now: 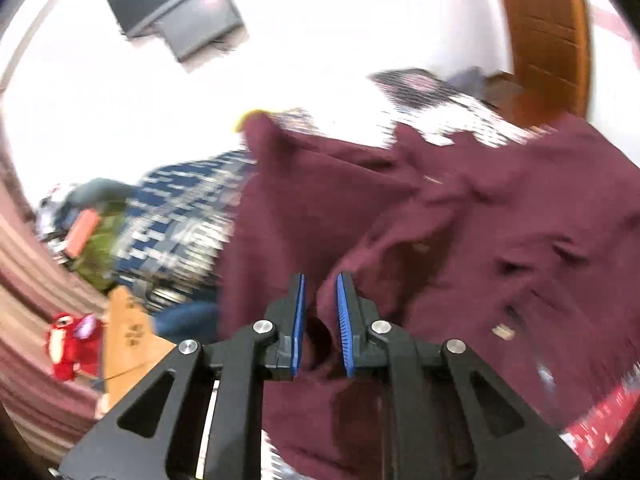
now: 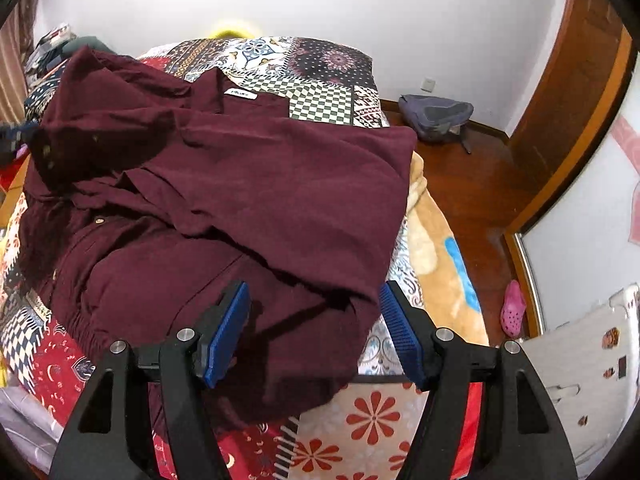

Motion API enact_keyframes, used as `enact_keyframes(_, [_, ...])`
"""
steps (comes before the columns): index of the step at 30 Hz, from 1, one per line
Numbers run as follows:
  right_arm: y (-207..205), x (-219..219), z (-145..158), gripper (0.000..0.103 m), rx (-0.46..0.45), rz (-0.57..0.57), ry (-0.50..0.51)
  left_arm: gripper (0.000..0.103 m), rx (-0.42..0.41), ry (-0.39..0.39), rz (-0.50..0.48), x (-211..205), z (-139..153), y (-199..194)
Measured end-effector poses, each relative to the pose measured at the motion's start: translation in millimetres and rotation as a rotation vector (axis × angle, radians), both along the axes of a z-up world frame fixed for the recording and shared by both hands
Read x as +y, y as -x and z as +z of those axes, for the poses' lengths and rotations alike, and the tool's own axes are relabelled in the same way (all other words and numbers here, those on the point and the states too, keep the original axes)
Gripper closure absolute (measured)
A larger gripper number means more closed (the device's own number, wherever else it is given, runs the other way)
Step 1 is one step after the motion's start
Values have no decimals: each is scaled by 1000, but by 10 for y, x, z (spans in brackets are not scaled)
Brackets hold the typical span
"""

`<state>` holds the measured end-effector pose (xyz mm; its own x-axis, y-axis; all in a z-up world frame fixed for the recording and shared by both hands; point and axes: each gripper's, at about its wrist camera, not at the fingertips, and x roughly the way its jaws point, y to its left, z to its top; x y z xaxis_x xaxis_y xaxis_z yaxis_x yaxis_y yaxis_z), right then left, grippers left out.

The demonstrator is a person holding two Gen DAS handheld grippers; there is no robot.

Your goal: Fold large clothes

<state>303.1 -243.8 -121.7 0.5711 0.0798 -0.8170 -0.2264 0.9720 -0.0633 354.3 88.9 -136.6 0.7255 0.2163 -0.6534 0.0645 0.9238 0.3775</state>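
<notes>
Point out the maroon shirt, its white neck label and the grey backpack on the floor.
maroon shirt (image 2: 280, 184): right wrist view, flat back panel.
white neck label (image 2: 240, 95): right wrist view, label's middle.
grey backpack (image 2: 436, 114): right wrist view, top panel.

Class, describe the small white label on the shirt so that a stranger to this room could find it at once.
Start at the patchwork quilt covering the bed. On it lies a crumpled maroon shirt. At the shirt's far edge, just inside the collar, sits the white label: the only pale patch on the dark cloth.
</notes>
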Motion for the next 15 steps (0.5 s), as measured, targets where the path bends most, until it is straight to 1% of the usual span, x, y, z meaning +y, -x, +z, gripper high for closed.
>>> enact_keyframes(1, [19,-16,5,39,0,-5,-11,86,-20,-15,51,96,24,-56])
enact_keyframes(2, [35,-21,4,39,1,-9,-19,85,-22,-21,107,222,26,-132])
enact_keyframes(3, [55,-25,1,39,4,-13,-27,81,-9,-11,157,359,9,-202])
enact_keyframes(4, [76,-38,-1,39,8,-16,-39,72,3,3,197,443,-29,-245])
enact_keyframes(5, [104,-57,-7,39,15,-22,-53,66,12,20,229,531,-52,-274])
enact_keyframes(6, [124,-71,-12,39,21,-26,-63,54,18,39,257,616,-73,-306])
enact_keyframes(7, [149,-86,-22,39,26,-30,-74,47,22,65,286,723,-108,-307])
enact_keyframes(9, [199,-123,-48,39,41,-44,-98,42,31,95,299,810,-153,-214])
enact_keyframes(10, [222,-144,-64,39,52,-54,-112,36,45,117,297,854,-187,-148])
enact_keyframes(11, [238,-159,-77,39,60,-61,-126,33,54,131,293,888,-202,-90])
enact_keyframes(12, [253,-175,-87,39,68,-68,-138,26,60,148,286,905,-217,-18])
enact_keyframes(14, [288,-203,-99,39,83,-79,-172,18,82,193,261,940,-298,162])
enact_keyframes(15, [294,-208,-100,39,90,-82,-187,15,95,207,251,948,-340,196])
